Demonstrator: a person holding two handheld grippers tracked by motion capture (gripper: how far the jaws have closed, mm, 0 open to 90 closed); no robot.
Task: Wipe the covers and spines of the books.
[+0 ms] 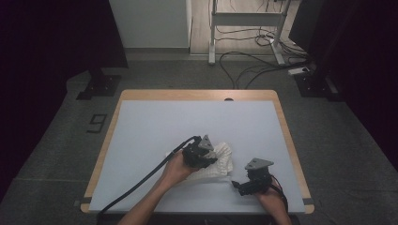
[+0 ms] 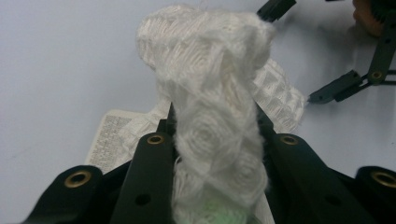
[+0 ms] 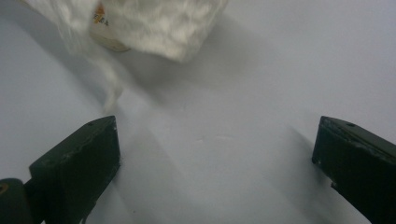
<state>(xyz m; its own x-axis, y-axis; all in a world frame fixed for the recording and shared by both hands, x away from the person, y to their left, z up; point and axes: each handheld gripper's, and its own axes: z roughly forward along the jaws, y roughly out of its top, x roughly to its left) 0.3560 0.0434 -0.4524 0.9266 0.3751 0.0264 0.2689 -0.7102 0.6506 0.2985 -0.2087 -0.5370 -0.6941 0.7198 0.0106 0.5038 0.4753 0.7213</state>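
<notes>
Left gripper (image 1: 205,157), fingers (image 2: 154,154) clenched on a bunched white cloth (image 2: 210,93) above the pale tabletop (image 1: 155,126); right gripper (image 1: 240,185) beside it, fingers (image 3: 77,158) spread and empty.

Two black handheld grippers, the left gripper (image 1: 206,157) and right gripper (image 1: 237,186), each carry a grey three-cornered top plate, brass-ringed jaw screws and a thick black trailing cable; the person's forearms are unsleeved.
</notes>
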